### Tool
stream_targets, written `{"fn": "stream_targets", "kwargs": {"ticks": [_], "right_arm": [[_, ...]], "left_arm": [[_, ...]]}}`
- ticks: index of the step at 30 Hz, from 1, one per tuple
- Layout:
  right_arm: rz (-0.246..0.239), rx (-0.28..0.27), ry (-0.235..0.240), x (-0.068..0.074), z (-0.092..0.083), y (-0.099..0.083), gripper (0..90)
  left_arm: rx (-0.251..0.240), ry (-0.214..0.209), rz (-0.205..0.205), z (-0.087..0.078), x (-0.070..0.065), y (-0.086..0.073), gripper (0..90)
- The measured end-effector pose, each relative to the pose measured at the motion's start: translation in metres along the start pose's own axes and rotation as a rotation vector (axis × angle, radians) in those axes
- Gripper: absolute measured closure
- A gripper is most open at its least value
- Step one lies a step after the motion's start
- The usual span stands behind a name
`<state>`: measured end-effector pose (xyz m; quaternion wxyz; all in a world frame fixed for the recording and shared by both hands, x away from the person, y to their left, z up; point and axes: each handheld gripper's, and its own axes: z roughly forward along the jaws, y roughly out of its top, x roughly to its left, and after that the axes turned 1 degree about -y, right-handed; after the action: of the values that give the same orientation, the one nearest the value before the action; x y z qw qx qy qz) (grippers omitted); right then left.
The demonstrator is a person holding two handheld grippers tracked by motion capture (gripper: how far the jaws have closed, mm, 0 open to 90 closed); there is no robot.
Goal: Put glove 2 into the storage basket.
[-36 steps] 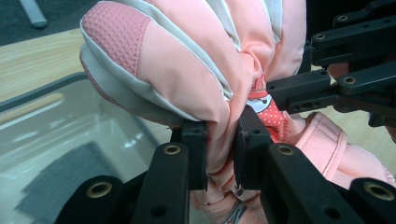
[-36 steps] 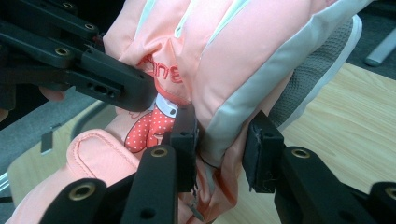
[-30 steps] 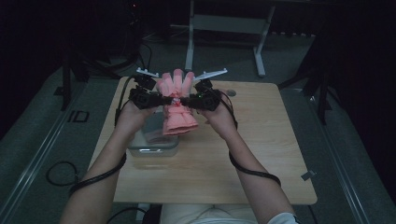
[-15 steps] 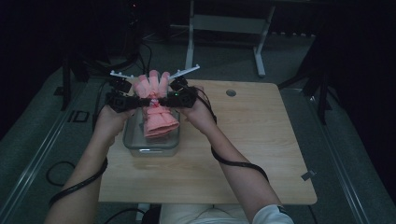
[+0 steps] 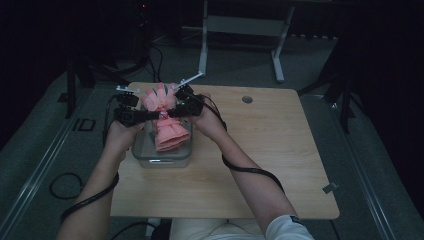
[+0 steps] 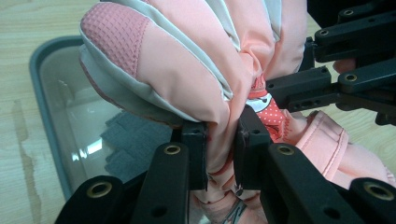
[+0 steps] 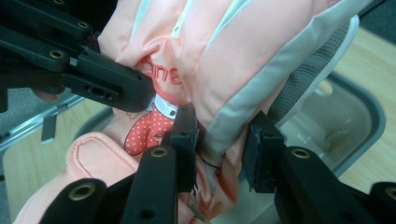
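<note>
Left gripper (image 6: 219, 149): black jaws pinched tight on puffy pink glove (image 6: 187, 70), fabric bunched between pads. Right gripper (image 7: 219, 154): jaws clamped on glove's grey-edged side seam. Glove quilted, with textured grip patch and polka-dot print, held just above clear rounded-rectangle container (image 5: 162, 155), cuff drooping probably into it. Container on pale wood-grain table (image 5: 280, 150).

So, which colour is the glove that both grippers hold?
The glove is salmon pink with pale grey strips, clearest in the left gripper view.
</note>
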<state>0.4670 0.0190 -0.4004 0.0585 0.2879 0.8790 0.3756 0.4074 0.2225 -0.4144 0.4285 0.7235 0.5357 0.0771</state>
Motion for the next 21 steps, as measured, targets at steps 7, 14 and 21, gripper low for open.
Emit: {"fn": "stream_targets", "kwargs": {"ticks": [7,14,21], "right_arm": [[0.007,0.051,0.007,-0.007,0.021,-0.011,68.3],[0.016,0.104,0.007,-0.014,0.042,-0.019,68.2],[0.030,0.132,0.017,-0.016,0.062,-0.030,67.6]], "left_arm": [[0.037,-0.001,-0.036,0.019,0.011,-0.013,76.5],[0.067,0.010,-0.069,0.036,0.022,-0.023,76.3],[0.110,0.023,-0.102,0.048,0.033,-0.033,75.8]]}}
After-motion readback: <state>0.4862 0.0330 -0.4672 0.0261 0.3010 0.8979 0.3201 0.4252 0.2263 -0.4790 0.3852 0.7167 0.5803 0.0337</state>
